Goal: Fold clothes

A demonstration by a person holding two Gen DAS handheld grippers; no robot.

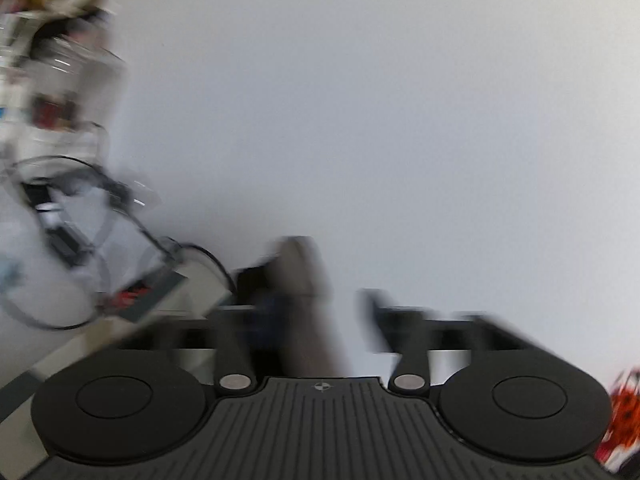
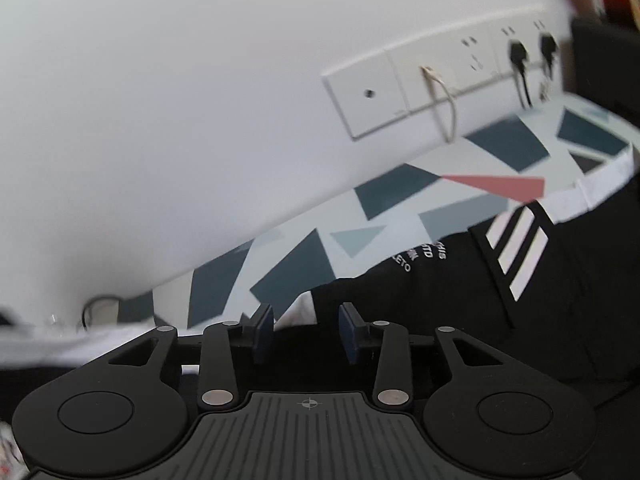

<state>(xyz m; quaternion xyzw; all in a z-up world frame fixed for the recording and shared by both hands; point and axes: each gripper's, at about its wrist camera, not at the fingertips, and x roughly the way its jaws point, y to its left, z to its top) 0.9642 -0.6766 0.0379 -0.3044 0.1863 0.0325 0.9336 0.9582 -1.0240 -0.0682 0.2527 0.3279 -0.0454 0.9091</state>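
Observation:
A black garment (image 2: 500,288) with white stripes, small white lettering and a white hem lies on a patterned cloth (image 2: 384,216) in the right wrist view. My right gripper (image 2: 306,332) is open, low over the garment's near edge, with nothing between its blue pads (image 2: 349,332). In the blurred left wrist view my left gripper (image 1: 320,312) points at a white wall, its fingers apart. A grey-brown blurred strip (image 1: 304,280) stands between the fingers; I cannot tell what it is or whether it is held.
A white wall socket strip (image 2: 440,76) with black plugs and a pale cable runs above the patterned cloth. In the left wrist view, shelves with clutter (image 1: 48,80) and black cables (image 1: 80,208) sit at left. A red-orange patterned item (image 1: 624,412) shows at lower right.

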